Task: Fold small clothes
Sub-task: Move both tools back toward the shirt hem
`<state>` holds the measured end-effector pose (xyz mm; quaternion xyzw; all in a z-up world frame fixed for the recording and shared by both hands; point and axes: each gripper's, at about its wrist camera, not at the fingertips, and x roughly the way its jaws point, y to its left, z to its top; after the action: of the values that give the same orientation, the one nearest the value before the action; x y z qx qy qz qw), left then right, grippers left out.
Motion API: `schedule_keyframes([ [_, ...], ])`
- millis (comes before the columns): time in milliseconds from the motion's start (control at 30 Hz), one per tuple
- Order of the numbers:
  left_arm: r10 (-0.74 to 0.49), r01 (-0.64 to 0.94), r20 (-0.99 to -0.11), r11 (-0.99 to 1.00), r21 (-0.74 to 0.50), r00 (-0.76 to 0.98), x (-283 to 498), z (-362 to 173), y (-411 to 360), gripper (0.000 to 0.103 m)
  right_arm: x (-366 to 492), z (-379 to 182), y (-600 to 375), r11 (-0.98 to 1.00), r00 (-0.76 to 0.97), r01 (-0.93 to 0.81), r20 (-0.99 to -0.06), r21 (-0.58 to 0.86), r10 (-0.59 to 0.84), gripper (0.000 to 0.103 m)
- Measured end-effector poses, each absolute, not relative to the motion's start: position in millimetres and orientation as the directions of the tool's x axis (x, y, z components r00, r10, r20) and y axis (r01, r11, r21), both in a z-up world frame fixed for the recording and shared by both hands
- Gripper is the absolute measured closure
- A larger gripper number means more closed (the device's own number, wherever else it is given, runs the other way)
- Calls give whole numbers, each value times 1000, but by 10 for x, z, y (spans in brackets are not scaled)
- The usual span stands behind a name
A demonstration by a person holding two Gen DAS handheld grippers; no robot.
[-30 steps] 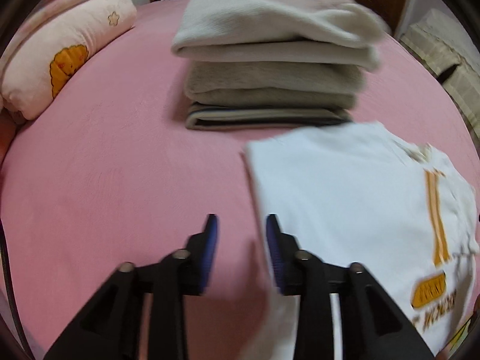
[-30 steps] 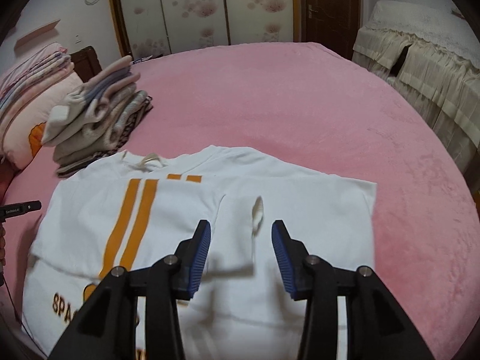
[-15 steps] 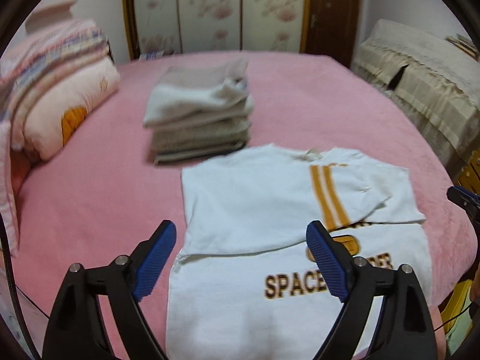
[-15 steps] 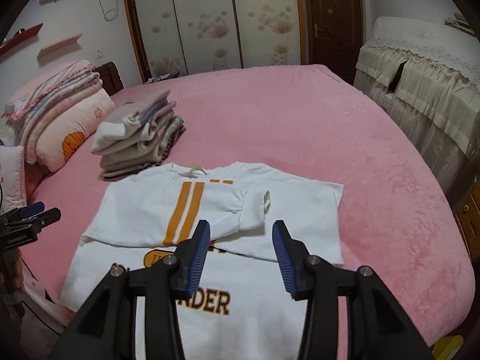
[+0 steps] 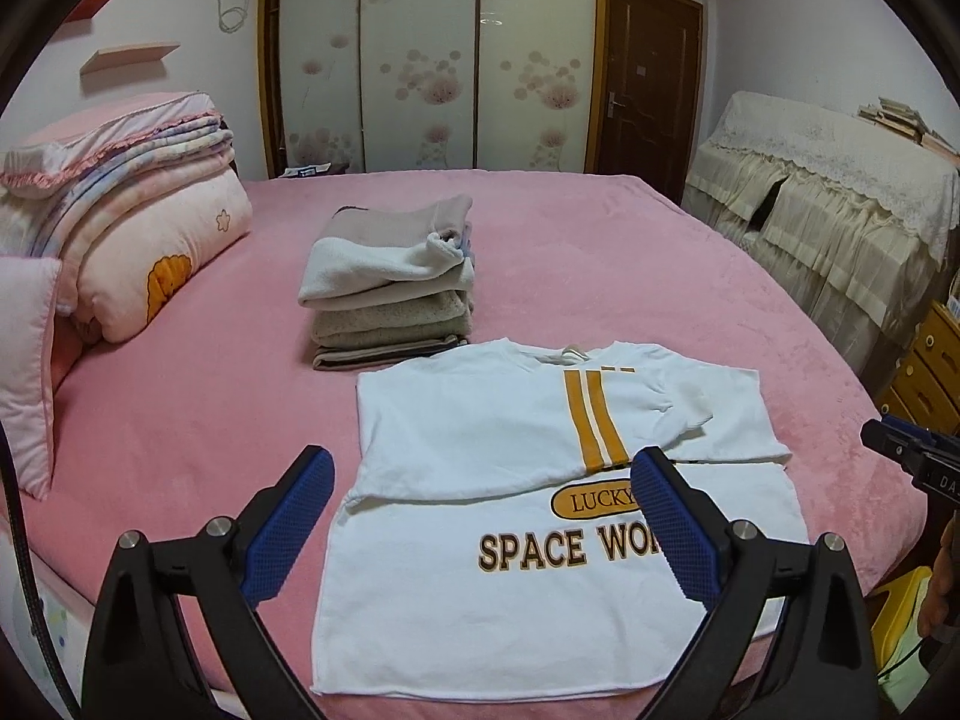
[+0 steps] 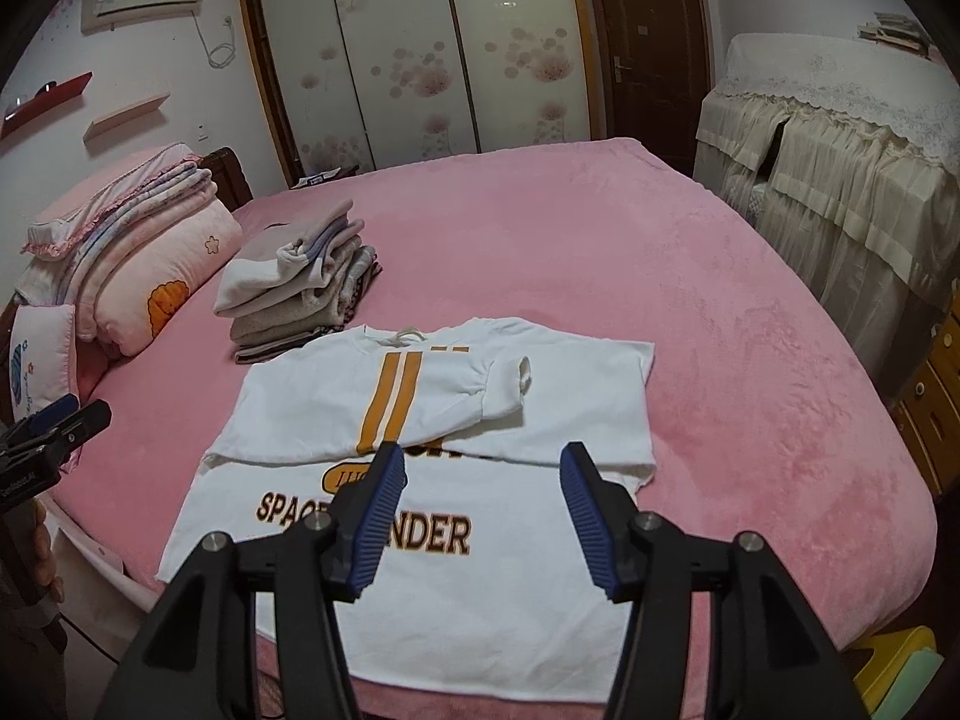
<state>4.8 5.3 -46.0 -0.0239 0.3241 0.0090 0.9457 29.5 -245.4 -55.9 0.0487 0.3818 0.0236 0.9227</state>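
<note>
Nearest the left wrist camera, the left gripper [image 5: 480, 516] hangs above the bed's near edge with its blue-padded fingers [image 5: 288, 531] spread wide and nothing between them. The right gripper [image 6: 480, 516] is likewise well open and empty, its fingers [image 6: 375, 519] held over the lower half of the white T-shirt [image 5: 540, 480].

The T-shirt lies flat on the pink bed [image 5: 180, 420] close to its near edge, hem toward the cameras. Its upper part is folded down over the chest, so a band with two orange stripes [image 5: 591, 420] sits above the printed lettering, and one sleeve [image 6: 507, 387] lies tucked across the fold.

Just behind the collar, possibly touching it, stands a stack of folded clothes [image 5: 390, 288]. To the left rests a pile of pink bedding [image 5: 150, 228]. Farther back are the floral wardrobe doors [image 5: 432, 60] and a dark door [image 5: 651, 72], with lace-draped furniture [image 5: 828, 180] on the right.
</note>
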Motion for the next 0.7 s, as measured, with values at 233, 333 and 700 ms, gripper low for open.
schedule_keyframes([
  [233, -4, -35, -598, 998, -54, 802, -145, -650, 89, 4, 67, -619, -2528, 994, 714, 10, -697, 106, 67, 49],
  [333, -23, -26, -550, 996, -81, 835, -262, -694, 133, 4, 5, -673, -2557, 994, 711, 15, -700, 112, 68, 49],
  [700, -10, -59, -622, 994, -89, 783, -318, -1094, 236, 4, -206, -974, -2626, 996, 699, 23, -714, 90, 48, 49],
])
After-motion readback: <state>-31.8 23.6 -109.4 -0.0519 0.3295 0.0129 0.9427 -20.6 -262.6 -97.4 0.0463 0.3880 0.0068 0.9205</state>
